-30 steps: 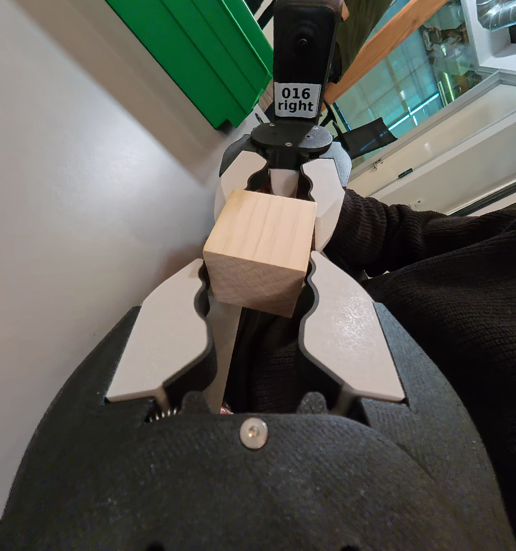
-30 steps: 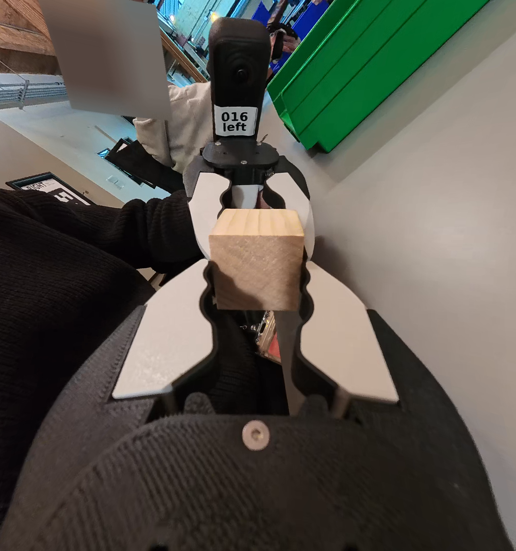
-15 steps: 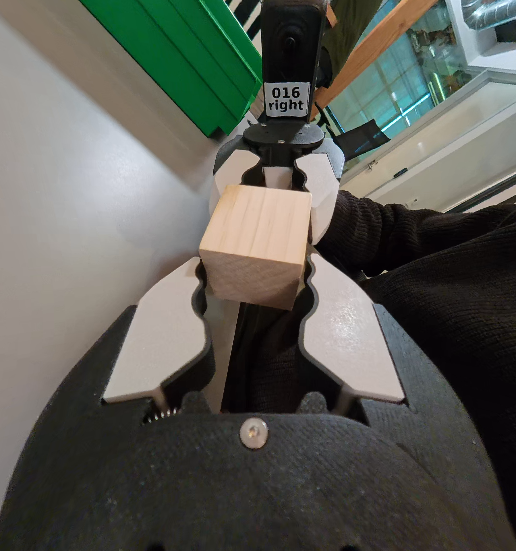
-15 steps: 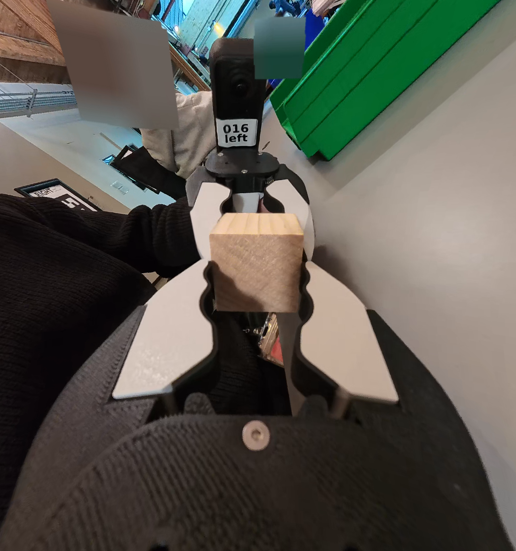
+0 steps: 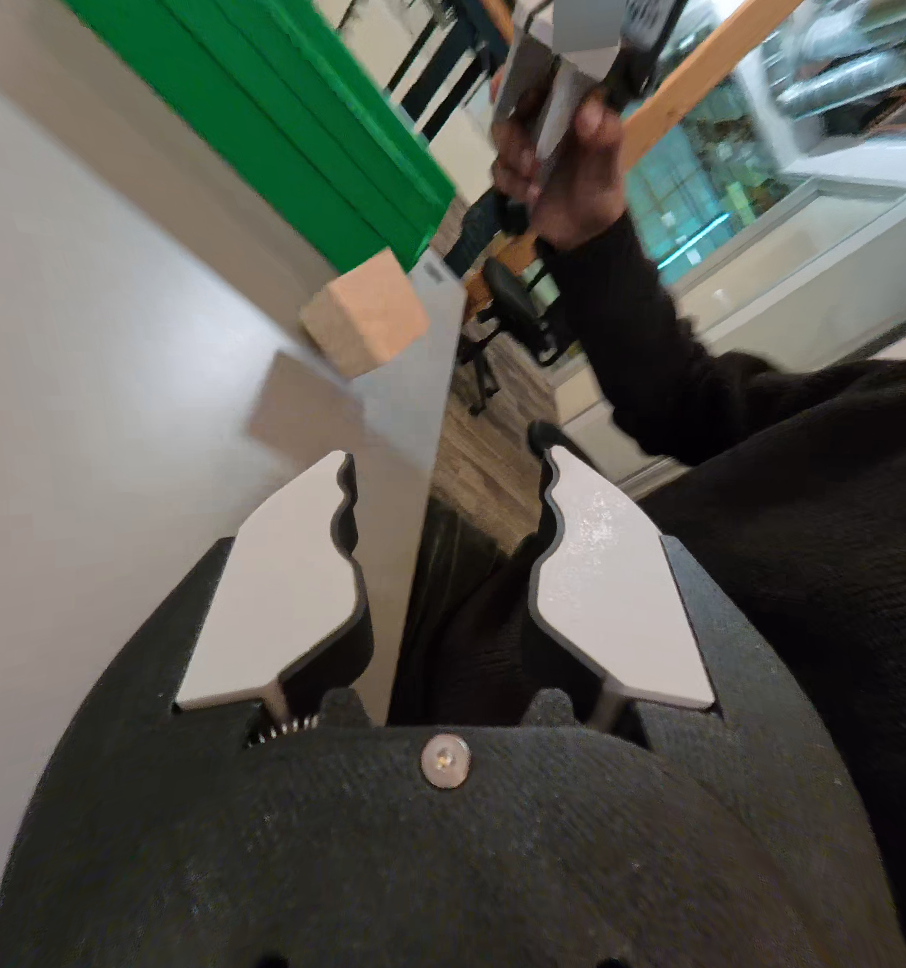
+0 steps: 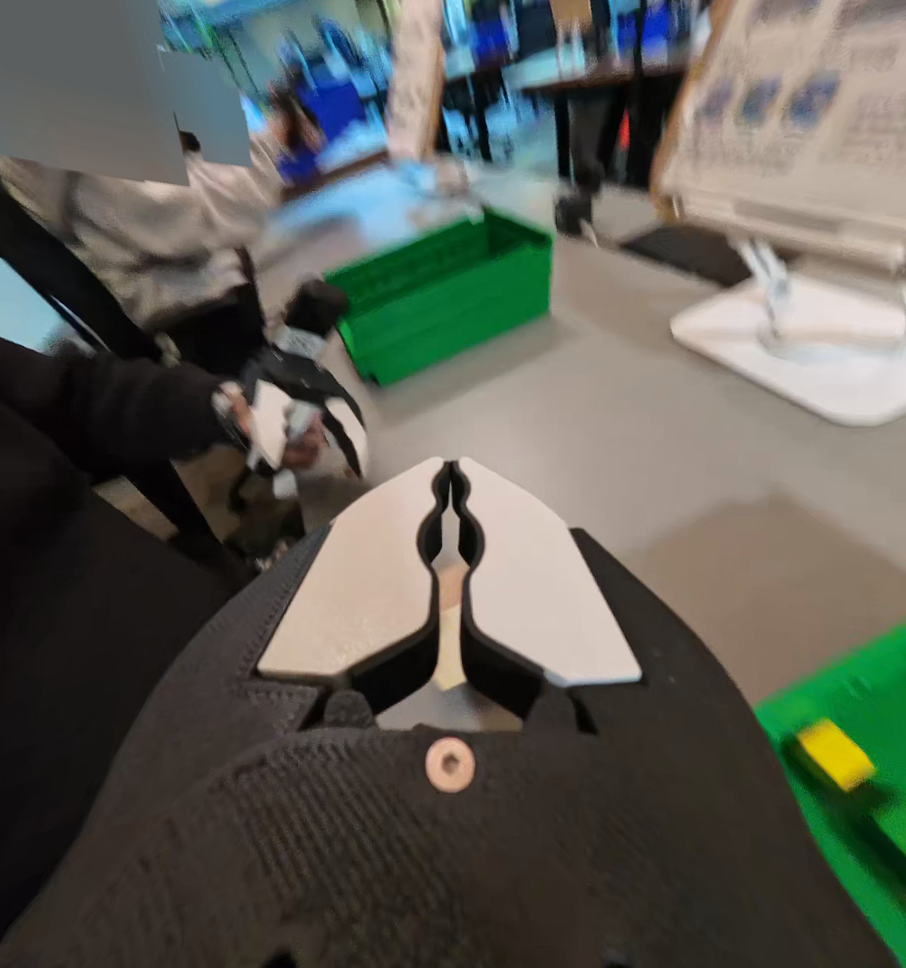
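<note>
A plain wooden block [image 5: 367, 319] is blurred, right by the near edge of the grey table [image 5: 99, 366], with its shadow just beneath it. My left gripper [image 5: 446, 461] is open and empty, a short way back from the block. My right gripper [image 6: 450, 463] is shut with nothing between its tips, raised over the table [image 6: 597, 445]. In the left wrist view a hand [image 5: 560, 173] holds the right gripper high above the block. In the right wrist view the left gripper [image 6: 309, 429] shows open at the left.
A green bin [image 5: 283, 105] stands at the back of the table and also shows in the right wrist view [image 6: 440, 304]. A second green bin [image 6: 859, 838] at lower right holds a yellow block [image 6: 833, 759]. A white stand base [image 6: 807, 356] is at the right. A black sleeve [image 5: 754, 524] fills the right.
Both grippers were shut on the wooden block between them. Now both have let go. The left has opened, the right has swung up and away and shut. The block is down by the table edge.
</note>
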Tool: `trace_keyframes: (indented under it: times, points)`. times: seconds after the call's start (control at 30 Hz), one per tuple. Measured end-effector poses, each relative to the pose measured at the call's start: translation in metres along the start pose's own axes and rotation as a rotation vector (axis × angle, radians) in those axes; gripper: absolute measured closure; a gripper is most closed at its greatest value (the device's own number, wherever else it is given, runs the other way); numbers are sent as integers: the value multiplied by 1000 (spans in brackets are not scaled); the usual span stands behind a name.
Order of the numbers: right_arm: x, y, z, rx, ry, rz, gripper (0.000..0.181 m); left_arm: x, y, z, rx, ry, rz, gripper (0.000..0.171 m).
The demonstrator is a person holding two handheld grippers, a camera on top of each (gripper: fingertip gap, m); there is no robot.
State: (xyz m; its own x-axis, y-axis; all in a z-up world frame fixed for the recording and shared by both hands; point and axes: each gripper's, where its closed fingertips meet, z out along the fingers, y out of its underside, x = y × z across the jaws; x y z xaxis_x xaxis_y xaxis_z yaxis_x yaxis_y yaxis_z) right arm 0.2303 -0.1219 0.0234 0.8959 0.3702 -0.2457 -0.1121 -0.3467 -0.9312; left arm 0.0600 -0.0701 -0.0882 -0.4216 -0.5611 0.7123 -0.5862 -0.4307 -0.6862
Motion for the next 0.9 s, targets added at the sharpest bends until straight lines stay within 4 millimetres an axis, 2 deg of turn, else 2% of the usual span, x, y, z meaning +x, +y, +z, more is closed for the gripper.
trace_keyframes:
  times: [0.07,0.1,0.2,0.33,0.43,0.53,0.63,0.8,0.9]
  points:
    - [25,30,0,-165,80,25,181,-12,9,3,-45,-49,3,101]
    - [28,37,1,-181,99,26,181,-12,8,5,-45,-46,-11,101]
    - [25,44,1,-203,135,0,170,-11,4,6,-37,-38,1,102]
    - [15,49,-1,-186,201,-45,158,-27,8,7,-62,-154,77,103]
    - [6,52,-7,-120,274,-66,142,-34,10,19,-84,-270,168,101]
    - [-2,54,-15,-22,355,-88,135,-34,8,43,-101,-381,304,100]
    - [-9,58,-26,113,416,-54,133,-39,4,75,-144,-502,444,97]
    - [-20,62,-50,337,389,107,134,-53,-1,143,-216,-619,520,89]
    - [-28,67,-62,418,354,185,135,-65,-3,170,-264,-685,526,83]
